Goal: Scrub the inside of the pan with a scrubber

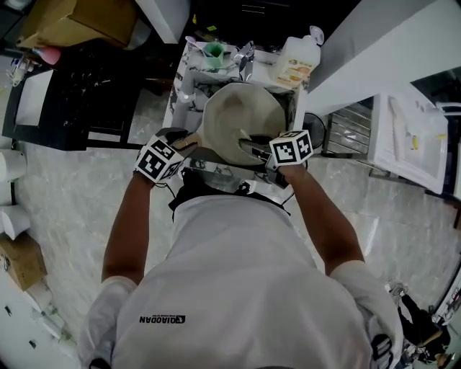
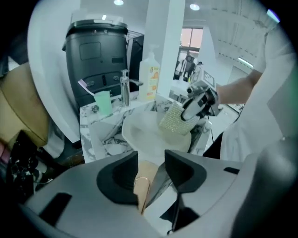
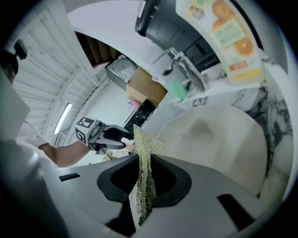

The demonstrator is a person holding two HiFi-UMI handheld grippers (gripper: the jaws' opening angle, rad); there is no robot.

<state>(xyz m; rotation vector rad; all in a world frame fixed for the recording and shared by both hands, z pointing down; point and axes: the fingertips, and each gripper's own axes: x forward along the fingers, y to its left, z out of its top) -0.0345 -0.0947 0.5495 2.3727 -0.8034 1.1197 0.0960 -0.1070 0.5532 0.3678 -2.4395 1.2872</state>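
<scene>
A cream pan point(image 1: 241, 115) sits tilted over the small marbled sink counter point(image 1: 189, 72). My left gripper point(image 1: 186, 143) is at the pan's left edge, shut on its tan handle point(image 2: 142, 185). The right gripper point(image 1: 256, 150) is at the pan's near right rim, shut on a yellow-green mesh scrubber point(image 3: 145, 158) that stands up between its jaws. In the left gripper view the scrubber point(image 2: 176, 119) rests against the pan's inside point(image 2: 142, 135), with the right gripper point(image 2: 199, 101) behind it. In the right gripper view the pan's inner wall point(image 3: 219, 135) fills the right side and the left gripper point(image 3: 106, 135) shows at the left.
A soap bottle point(image 1: 297, 61), a green cup point(image 1: 214, 50) and a faucet point(image 1: 245, 59) stand behind the pan. A black machine point(image 2: 95, 51) rises at the counter's back. A cardboard box point(image 1: 79, 18) lies far left; a white shelf point(image 1: 403, 137) is at the right.
</scene>
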